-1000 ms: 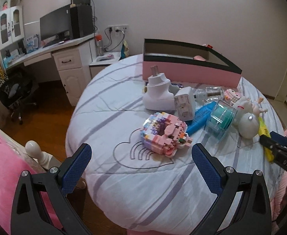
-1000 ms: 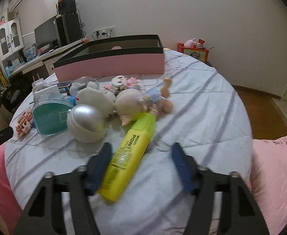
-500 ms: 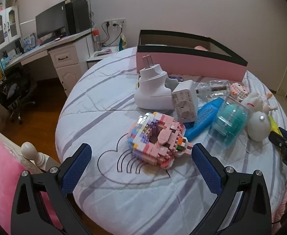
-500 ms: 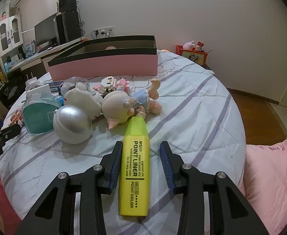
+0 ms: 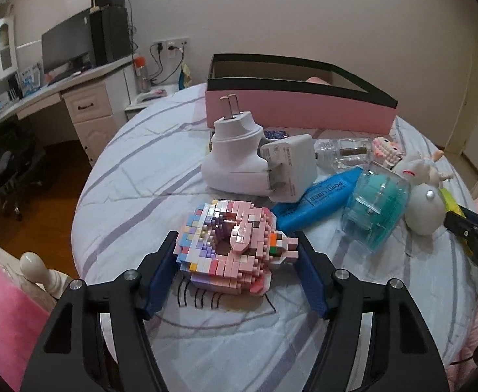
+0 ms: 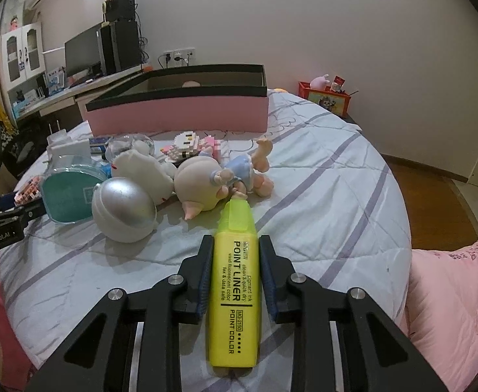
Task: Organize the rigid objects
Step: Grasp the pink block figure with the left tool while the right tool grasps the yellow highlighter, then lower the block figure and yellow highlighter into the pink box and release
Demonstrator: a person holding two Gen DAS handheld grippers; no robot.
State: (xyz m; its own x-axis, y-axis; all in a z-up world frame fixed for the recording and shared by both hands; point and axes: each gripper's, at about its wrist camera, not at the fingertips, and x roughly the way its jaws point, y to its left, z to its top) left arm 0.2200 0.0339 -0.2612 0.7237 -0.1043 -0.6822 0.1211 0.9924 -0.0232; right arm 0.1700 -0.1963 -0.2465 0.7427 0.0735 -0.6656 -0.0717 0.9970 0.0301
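The left tongs (image 5: 235,271) stand about half open and are closing around the pink brick model (image 5: 231,245), which lies between the two blue pads on the striped bedspread (image 5: 134,179). The left pad sits against the model's pastel side; the right pad is at the small ear-like bricks on its other side, and it is hard to tell whether both pads press yet.

The right tongs (image 6: 235,272) are nearly closed and closing on the yellow highlighter (image 6: 234,287), which lies lengthwise between the fingers with its cap pointing away from the camera. Both pads appear to touch the marker's flat sides. The highlighter rests on the bed, its cap tip just beside the foot of the pig figurine (image 6: 206,186).

Beyond the brick model lie the white plug adapter (image 5: 235,160), the white charger (image 5: 289,170) leaning against it, the blue highlighter (image 5: 317,199) and the teal clear case (image 5: 376,209). The silver ball (image 6: 124,209) sits just beside the case. The pink box (image 6: 180,114) with a black rim stands open at the far side of the bed.
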